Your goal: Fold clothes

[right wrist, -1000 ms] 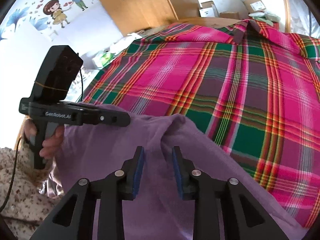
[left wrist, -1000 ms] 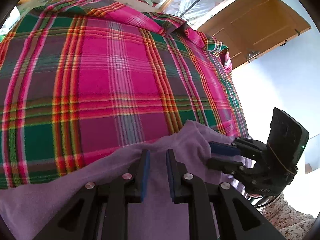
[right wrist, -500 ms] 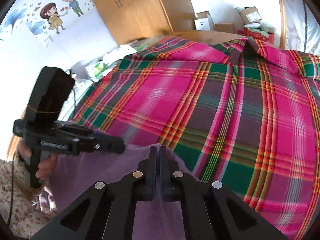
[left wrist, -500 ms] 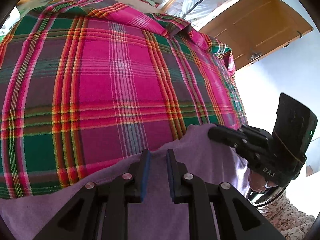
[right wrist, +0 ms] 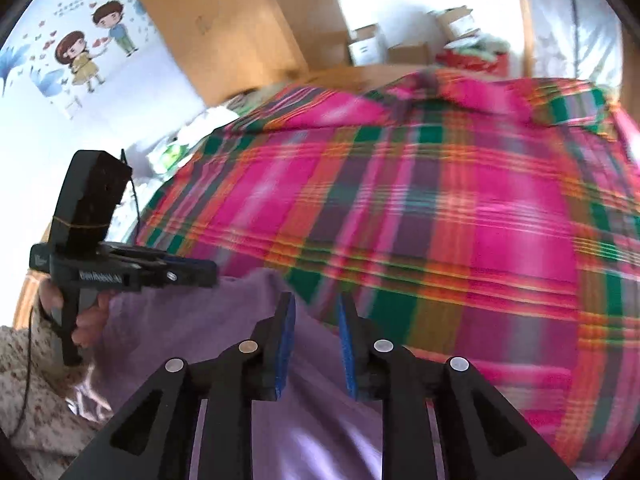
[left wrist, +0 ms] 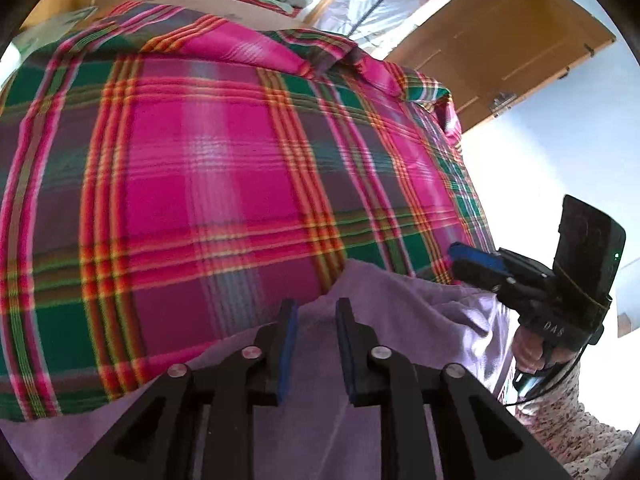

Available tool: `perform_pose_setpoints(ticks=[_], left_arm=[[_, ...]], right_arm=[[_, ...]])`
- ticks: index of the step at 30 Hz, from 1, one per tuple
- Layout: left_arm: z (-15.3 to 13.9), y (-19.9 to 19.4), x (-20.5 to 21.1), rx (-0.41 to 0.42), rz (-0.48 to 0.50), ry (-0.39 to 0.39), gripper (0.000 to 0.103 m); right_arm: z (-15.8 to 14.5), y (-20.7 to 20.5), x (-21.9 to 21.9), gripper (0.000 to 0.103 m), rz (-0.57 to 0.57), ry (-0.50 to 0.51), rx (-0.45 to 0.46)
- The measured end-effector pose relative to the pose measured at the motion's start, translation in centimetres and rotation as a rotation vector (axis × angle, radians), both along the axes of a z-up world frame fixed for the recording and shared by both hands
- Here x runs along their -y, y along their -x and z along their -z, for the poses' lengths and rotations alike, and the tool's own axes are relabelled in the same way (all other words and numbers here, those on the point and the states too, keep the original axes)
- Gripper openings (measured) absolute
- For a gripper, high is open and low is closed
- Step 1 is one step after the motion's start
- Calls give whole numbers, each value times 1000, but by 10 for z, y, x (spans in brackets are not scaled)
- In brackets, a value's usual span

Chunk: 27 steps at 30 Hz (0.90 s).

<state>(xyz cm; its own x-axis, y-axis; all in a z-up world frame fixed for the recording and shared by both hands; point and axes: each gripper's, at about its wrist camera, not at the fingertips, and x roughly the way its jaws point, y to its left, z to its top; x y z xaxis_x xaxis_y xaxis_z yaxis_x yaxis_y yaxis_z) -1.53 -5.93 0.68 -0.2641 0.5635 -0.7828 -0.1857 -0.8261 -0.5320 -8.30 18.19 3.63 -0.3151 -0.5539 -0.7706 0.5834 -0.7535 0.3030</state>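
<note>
on the plaid bedspread (left wrist: 224, 184) the purple garment (left wrist: 392, 304) lies crosswise; left gripper (left wrist: 316, 344) and right gripper (right wrist: 314, 344) hover level above it, fingers spread, pinching nothing.

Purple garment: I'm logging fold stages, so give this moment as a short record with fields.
garment: purple garment, lying on the near part of the bed
surface: plaid bedspread, pink, green and orange
left gripper: open, over the purple cloth, nothing between its fingers
right gripper: open, over the garment's far edge
right wrist view: motion-blurred
background: wooden wardrobe, cardboard boxes
</note>
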Motion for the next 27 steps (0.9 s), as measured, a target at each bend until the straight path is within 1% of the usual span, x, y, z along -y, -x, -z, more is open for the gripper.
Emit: perform_pose_setpoints(ticks=[4, 8, 14, 17, 19, 20, 21, 22, 25, 26, 27], left_arm=[[0, 10, -10, 6, 12, -7, 26], [6, 13, -20, 28, 29, 6, 26], [11, 16, -27, 41, 44, 32, 26], [11, 17, -27, 46, 38, 34, 26], [12, 17, -29, 45, 38, 34, 26], [12, 18, -30, 48, 37, 37, 26], [12, 18, -30, 48, 37, 39, 26], [12, 18, -30, 47, 35, 38, 26], [11, 18, -32, 38, 34, 28, 25], [11, 18, -32, 30, 34, 22, 21], [10, 17, -33, 19, 35, 18, 9]], right_arm=[[2, -8, -22, 25, -30, -83, -17], [6, -17, -40, 26, -69, -155, -30], [21, -22, -23, 27, -188, -159, -9], [29, -23, -12, 27, -216, -165, 9], [27, -27, -10, 27, -236, -147, -1], [26, -29, -9, 25, -236, -150, -12], [26, -29, -9, 12, -230, -161, -27], [24, -28, -10, 9, -222, -159, -35], [19, -23, -20, 5, -173, -108, -37], [18, -21, -23, 5, -156, -91, -39], [17, -19, -24, 4, -139, -82, -40]])
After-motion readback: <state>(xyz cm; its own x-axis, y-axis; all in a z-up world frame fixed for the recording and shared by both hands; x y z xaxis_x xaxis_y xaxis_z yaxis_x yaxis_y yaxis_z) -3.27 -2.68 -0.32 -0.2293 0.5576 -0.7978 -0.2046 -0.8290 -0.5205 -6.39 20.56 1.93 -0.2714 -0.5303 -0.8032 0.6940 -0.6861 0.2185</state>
